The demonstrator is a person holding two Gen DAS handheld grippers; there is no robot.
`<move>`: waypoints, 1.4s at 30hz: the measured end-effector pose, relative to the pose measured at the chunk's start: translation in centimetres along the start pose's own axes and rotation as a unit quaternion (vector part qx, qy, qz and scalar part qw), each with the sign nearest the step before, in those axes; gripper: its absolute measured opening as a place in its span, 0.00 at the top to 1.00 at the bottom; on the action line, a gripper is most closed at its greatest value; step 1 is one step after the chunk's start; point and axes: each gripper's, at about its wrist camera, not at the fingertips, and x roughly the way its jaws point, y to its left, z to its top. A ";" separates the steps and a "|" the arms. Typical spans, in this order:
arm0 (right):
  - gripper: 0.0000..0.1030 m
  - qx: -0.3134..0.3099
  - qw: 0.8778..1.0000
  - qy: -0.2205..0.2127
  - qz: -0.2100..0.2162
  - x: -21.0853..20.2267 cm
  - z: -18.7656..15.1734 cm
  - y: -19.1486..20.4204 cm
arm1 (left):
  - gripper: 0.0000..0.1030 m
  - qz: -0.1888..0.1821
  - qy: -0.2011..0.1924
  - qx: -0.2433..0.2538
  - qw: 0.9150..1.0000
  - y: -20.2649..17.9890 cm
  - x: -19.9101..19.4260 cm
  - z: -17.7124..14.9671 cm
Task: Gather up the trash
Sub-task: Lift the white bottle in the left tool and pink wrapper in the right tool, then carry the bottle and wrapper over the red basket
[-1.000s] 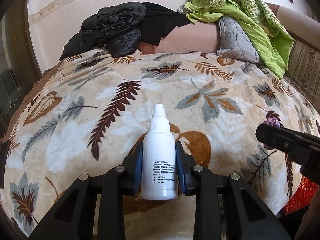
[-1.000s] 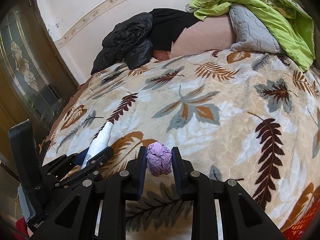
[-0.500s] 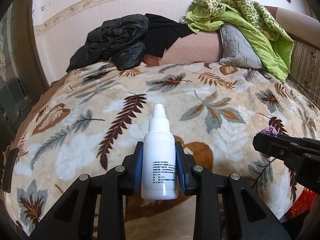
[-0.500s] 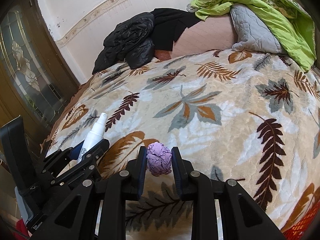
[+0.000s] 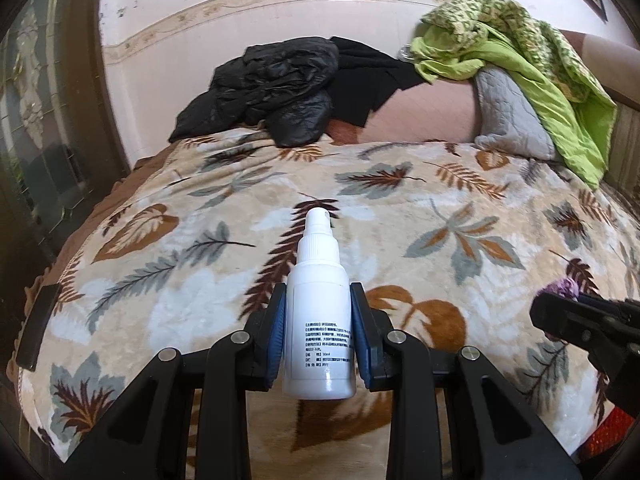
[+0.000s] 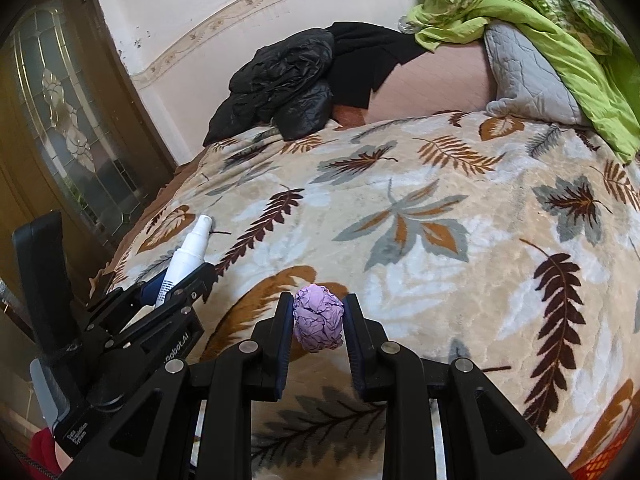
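- White plastic spray bottle (image 5: 319,320), just one, stands clamped between the blue pads of the left gripper (image 5: 319,336) at lower centre of the left wrist view, nozzle pointing up the frame.
- One crumpled purple paper ball (image 6: 319,317) sits pinched in the right gripper (image 6: 318,320), lower centre of the right wrist view, jaws nearly closed on it.
- Both grippers hang over one leaf-patterned blanket (image 6: 440,216) that fills the middle of each frame.
- Upper centre: one black puffy jacket (image 5: 276,88) heaped beside one black cloth (image 5: 368,80).
- Upper right: one grey quilted pillow (image 5: 508,116) under one green bedcover (image 5: 532,60).
- One glass-panelled door (image 6: 68,128) at far left.
- A red mesh thing (image 5: 608,432), lower right corner, too cropped to name.
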 end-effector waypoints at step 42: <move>0.74 0.083 0.995 -0.048 -0.009 -8.9 -2.2 -3.8 | 0.72 -0.242 0.000 0.010 0.970 -4.4 -4.6 -0.2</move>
